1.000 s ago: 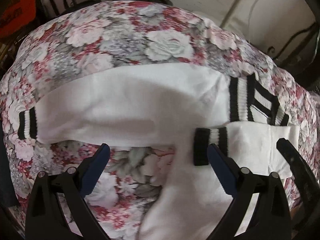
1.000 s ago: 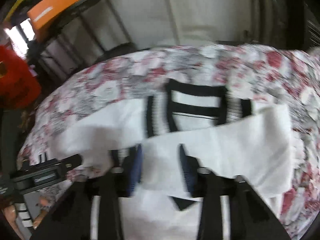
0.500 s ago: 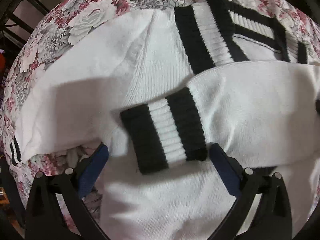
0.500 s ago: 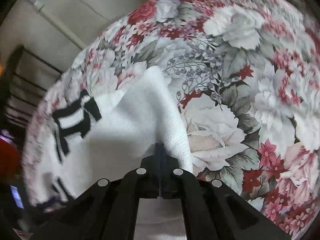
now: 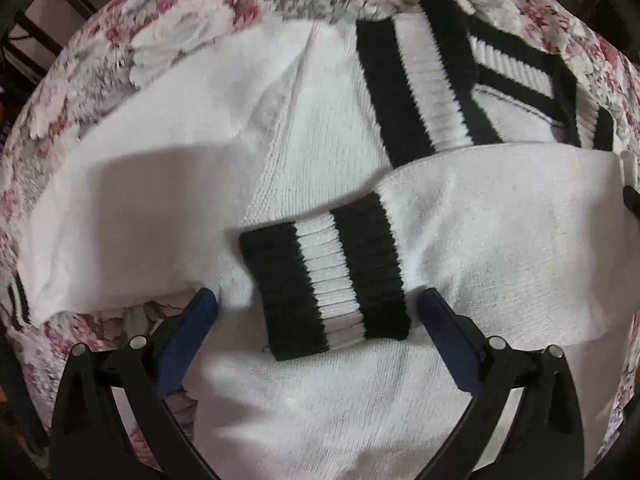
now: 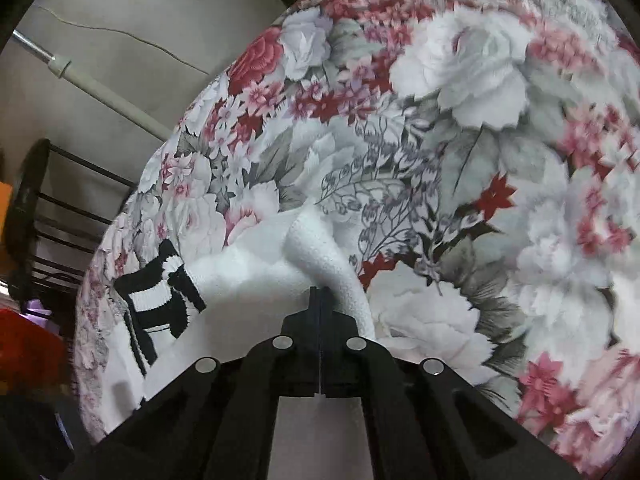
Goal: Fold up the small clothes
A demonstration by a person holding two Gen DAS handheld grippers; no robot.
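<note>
A small white knitted sweater with black-and-white striped ribbing lay spread on a table covered by a floral cloth printed with pink, red and grey roses. In the left wrist view, the left gripper pointed steeply down over the garment, its blue-padded fingers spread wide to either side of a striped sleeve cuff. That cuff lay folded across the white body of the sweater, between the pads but not pressed by them. The striped collar sat further up, near the far edge of the table. In the right wrist view, the right gripper had its two black fingers pressed fully together, pinching a raised fold of white fabric at the sweater's edge. Beside that fold the floral cloth filled most of the view. The striped collar appeared again at the left, well apart from the pinched fold.
</note>
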